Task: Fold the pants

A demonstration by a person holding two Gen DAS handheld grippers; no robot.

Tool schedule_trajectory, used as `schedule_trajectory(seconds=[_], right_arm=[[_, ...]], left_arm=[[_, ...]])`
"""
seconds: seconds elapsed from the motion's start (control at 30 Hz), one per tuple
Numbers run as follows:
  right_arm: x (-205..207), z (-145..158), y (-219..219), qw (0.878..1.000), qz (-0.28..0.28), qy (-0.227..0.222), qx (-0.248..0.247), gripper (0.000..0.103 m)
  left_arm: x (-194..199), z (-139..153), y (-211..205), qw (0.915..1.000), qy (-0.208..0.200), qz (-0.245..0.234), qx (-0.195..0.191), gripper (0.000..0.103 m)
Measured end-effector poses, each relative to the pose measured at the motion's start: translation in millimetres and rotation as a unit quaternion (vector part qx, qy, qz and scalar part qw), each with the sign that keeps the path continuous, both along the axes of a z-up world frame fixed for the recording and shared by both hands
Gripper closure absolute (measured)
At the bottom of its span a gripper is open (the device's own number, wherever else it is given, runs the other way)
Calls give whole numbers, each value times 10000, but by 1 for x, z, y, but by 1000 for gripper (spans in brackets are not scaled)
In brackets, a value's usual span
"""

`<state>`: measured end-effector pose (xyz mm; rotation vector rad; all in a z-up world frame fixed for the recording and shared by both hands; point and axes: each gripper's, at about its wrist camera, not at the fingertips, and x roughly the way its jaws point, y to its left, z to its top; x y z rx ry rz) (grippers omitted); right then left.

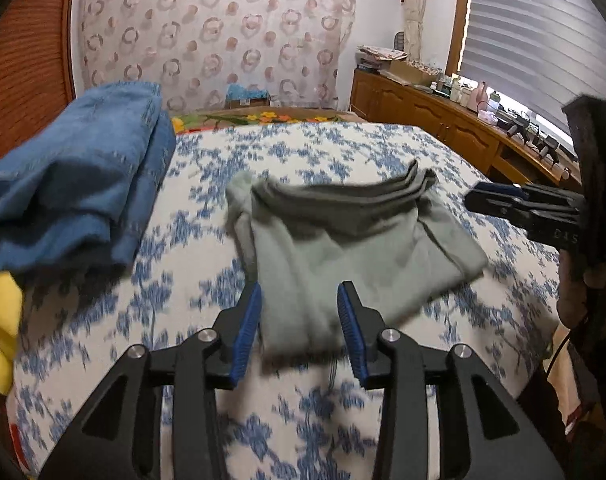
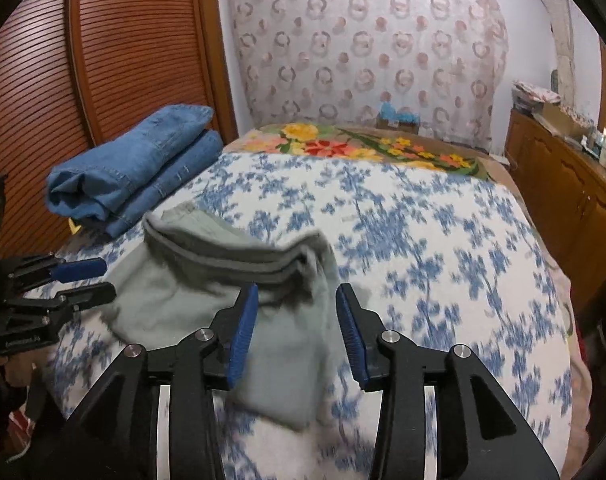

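Grey-green pants [image 1: 343, 240] folded on bed [image 1: 207, 168] near folded jeans [image 1: 75, 176], soft, light, limp knit likely to sag, best pinched at folded edges; left gripper [image 1: 299, 332] and right gripper [image 2: 297, 332] jaws part-open, empty.

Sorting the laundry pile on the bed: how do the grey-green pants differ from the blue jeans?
The grey-green pants are soft and pale; the blue jeans are stiffer stitched denim. The grey-green pants lie flat mid-bed between both open claws; the blue jeans sit at the bed's edge by the slatted wooden door, away from them. The jeans make a thicker bundle. Both are folded and rest on the floral bedspread.
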<state>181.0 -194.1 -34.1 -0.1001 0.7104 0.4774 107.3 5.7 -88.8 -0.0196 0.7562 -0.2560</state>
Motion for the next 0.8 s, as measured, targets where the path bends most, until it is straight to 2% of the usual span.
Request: schedule_trajectory(seconds=[0.27, 0.5, 0.7, 0.8], right_arm=[[-35, -23, -18, 9992, 217, 339, -78, 62], [-33, -34, -19, 9981, 210, 573, -87, 62], [-26, -42, -12, 9969, 239, 740, -69, 68], [-26, -43, -10, 9972, 246, 686, -145, 73]], left_arm=[[-12, -16, 0, 9998, 175, 21, -33, 65], [-8, -19, -3, 9997, 209, 33, 87, 65], [-4, -20, -4, 9996, 231, 18, 159, 69], [-1, -21, -3, 9995, 267, 64, 140, 69]])
